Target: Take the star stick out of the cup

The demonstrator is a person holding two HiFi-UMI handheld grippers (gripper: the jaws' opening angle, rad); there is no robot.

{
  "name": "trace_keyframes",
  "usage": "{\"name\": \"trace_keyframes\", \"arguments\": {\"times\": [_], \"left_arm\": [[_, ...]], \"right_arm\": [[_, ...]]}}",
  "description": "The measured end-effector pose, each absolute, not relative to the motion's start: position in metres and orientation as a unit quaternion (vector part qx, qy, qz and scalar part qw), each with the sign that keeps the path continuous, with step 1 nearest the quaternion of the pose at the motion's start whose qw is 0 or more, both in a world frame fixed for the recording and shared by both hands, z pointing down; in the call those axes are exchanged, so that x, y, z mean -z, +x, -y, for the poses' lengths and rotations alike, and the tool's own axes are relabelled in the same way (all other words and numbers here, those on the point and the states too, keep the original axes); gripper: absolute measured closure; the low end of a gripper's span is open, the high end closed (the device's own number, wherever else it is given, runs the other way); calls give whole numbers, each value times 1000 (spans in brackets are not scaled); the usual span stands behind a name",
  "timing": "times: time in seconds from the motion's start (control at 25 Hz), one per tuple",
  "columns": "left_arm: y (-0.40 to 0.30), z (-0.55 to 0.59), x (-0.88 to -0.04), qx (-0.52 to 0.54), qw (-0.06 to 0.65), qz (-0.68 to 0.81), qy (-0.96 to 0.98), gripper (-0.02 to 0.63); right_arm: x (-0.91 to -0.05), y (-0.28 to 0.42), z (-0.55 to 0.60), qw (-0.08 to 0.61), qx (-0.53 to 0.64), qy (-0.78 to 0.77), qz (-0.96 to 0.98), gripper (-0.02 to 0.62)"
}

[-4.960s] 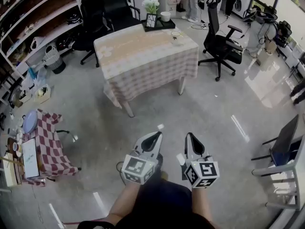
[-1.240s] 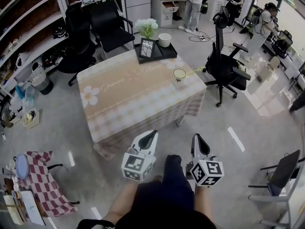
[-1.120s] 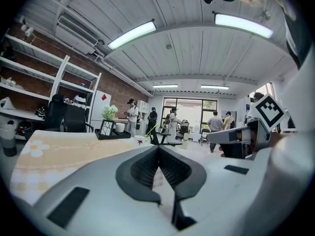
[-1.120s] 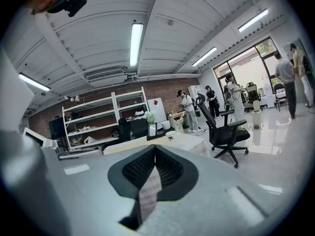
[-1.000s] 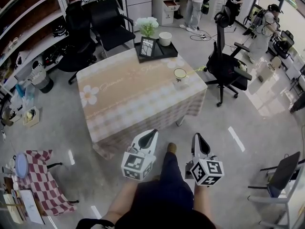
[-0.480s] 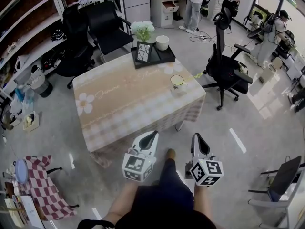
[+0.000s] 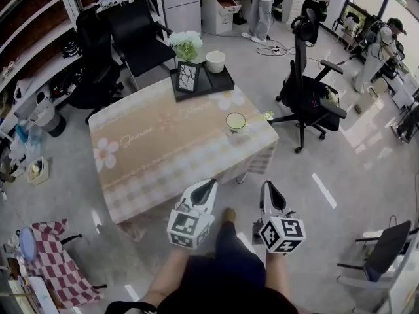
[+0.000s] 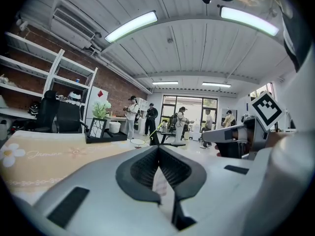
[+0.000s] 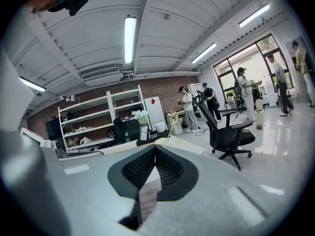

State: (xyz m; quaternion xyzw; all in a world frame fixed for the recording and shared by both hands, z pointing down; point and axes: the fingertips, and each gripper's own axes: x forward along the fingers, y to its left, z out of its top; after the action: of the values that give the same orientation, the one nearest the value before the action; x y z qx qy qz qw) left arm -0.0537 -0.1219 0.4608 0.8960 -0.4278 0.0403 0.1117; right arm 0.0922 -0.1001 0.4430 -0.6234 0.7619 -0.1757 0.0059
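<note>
A glass cup (image 7: 236,122) stands near the right edge of a table (image 7: 150,149) covered with a checked cloth. A thin yellow-green star stick (image 7: 262,116) leans out of it to the right. Both grippers hang over the floor in front of the table, well short of the cup. My left gripper (image 7: 211,186) is shut with nothing in it, and so is my right gripper (image 7: 266,187). In the left gripper view the cup (image 8: 138,142) and stick (image 8: 156,129) show small beyond the closed left gripper (image 8: 158,149). The right gripper view shows the cup (image 9: 160,140) and stick (image 9: 171,127) above the right gripper (image 9: 154,149).
A black tray (image 7: 219,82) at the table's far edge holds a picture frame (image 7: 187,76), a white pot (image 7: 215,61) and flowers (image 7: 184,42). A black office chair (image 7: 304,77) stands right of the table, more chairs (image 7: 131,31) behind. Shelves line the left wall. People stand at the back.
I have walked closer: the table and cup lie nearer and further left in the head view. Both grippers have stayed shut and side by side.
</note>
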Motion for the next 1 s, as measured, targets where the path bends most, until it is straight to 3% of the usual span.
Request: {"name": "trace_keyframes", "arguments": {"times": [1.0], "left_arm": [[3, 255, -459, -46, 106, 452, 884, 597]], "right_arm": [[-446, 156, 236, 12, 186, -606, -773, 594]]}}
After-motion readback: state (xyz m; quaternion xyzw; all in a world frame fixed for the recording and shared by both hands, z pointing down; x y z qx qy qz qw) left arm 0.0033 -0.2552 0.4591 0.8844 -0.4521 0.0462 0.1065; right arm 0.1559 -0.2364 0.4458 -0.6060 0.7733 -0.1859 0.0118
